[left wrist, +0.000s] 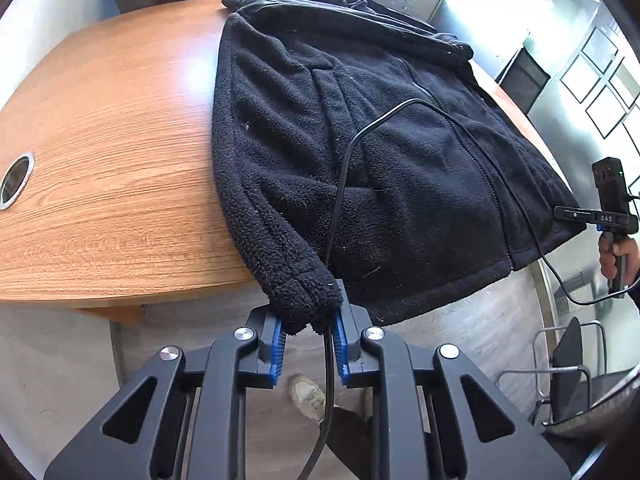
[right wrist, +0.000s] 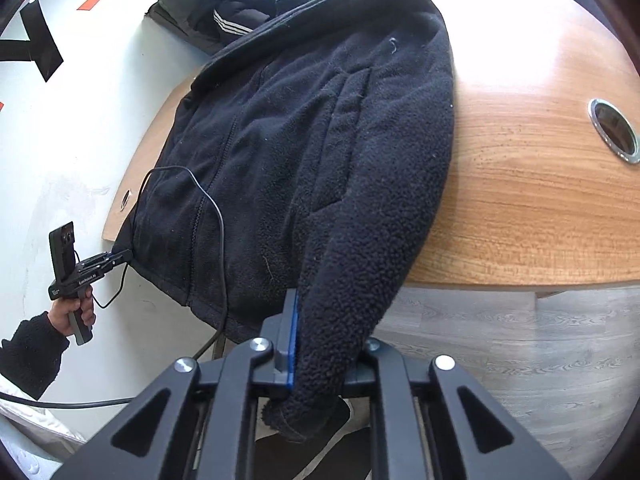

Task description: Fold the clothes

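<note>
A black fleece jacket [left wrist: 360, 128] lies front up on the wooden table [left wrist: 100, 184], its hem hanging over the near edge. My left gripper [left wrist: 309, 322] is shut on the left sleeve cuff [left wrist: 304, 296], just off the table edge. In the right wrist view the same jacket [right wrist: 304, 128] shows, and my right gripper [right wrist: 324, 344] is shut on the right sleeve [right wrist: 340, 320], whose cuff hangs below the jaws. Each gripper shows in the other's view, the right one [left wrist: 612, 216] and the left one [right wrist: 100, 264]. A black cable [left wrist: 340, 168] lies across the jacket.
A round metal cable hole [left wrist: 16, 180] sits in the tabletop left of the jacket, and another [right wrist: 614, 130] to its right. A person in a striped black jacket [right wrist: 240, 4] sits beyond the far edge. A chair [left wrist: 568, 372] stands on the floor at right.
</note>
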`<state>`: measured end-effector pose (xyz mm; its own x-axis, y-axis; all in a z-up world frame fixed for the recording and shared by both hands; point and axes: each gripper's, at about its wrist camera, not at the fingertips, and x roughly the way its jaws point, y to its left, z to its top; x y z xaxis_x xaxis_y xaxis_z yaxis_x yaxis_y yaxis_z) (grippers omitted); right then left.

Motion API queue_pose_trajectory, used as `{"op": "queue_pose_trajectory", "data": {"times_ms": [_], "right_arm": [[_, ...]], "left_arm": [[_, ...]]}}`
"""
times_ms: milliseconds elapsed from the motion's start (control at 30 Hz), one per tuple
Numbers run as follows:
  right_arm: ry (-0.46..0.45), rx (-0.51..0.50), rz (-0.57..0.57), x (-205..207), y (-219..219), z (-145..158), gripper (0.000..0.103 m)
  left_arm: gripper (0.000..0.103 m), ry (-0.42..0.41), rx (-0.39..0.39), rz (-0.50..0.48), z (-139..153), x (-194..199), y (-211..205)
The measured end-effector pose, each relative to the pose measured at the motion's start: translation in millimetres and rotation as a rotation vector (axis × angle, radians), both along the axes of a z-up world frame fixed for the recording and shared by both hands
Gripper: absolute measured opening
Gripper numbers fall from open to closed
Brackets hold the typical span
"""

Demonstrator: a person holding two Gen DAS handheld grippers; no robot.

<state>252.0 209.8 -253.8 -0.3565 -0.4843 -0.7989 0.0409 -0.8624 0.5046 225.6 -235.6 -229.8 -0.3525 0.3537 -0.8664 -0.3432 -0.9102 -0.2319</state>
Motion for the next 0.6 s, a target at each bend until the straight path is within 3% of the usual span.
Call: {"op": "queue_pose_trajectory", "data": {"times_ms": [67, 133, 200, 300, 600], "right_arm": [[-0.012, -0.004, 0.002, -4, 1, -3, 0.013], [-0.024, -0.012, 0.001, -6, 6, -7, 0.015], [-0.042, -0.026, -0.029, -1, 13, -13, 0.032], [-0.055, -0.071, -0.082, 3, 20, -22, 0.049], [-0.06, -0.048, -0.048, -1, 12, -26, 0.051]], "left_arm": [[0.02, 0.003, -0.003, -0.021, 0, -1, 0], [0.039, -0.013, 0.01, -0.025, -11, -8, 0], [0.095, -0.037, 0.028, -0.016, -18, -13, -5], [0.1, -0.042, 0.069, -0.005, -20, -17, -13], [0.103, -0.1, 0.324, -0.043, -21, -33, -41]]}}
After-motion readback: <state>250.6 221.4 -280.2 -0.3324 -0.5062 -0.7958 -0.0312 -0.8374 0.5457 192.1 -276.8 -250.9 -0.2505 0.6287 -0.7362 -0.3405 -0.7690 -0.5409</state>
